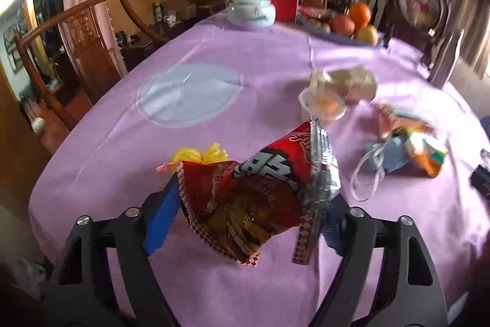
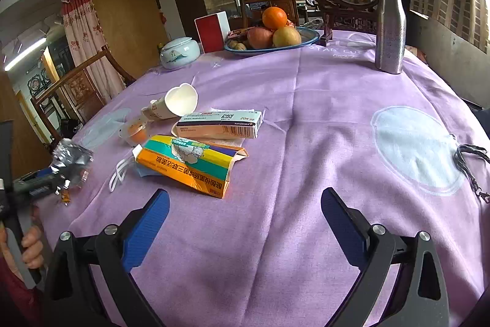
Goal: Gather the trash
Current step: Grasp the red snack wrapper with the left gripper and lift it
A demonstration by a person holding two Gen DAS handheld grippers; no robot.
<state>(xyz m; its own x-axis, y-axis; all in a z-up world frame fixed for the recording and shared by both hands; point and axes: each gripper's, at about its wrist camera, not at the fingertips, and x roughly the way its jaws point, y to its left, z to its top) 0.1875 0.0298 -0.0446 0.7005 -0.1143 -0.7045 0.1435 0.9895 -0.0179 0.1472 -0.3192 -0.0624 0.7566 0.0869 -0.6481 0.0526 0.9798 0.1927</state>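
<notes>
Since our left gripper [image 1: 248,201] was clamped on the red snack bag [image 1: 254,198] and held it above the purple tablecloth [image 1: 245,57], we judged it best to keep a firm squeeze and carry the bag level so its crumpled foil end would not slip. Our right gripper [image 2: 245,210] hung with its fingers apart, holding nothing, near the orange carton [image 2: 190,164]. No bin showed in either view, and the left view's far litter was blurred.

Red snack bag [image 1: 245,198] with checkered edge — lilac tablecloth [image 2: 306,100] — orange-and-yellow box [image 2: 190,164].
</notes>
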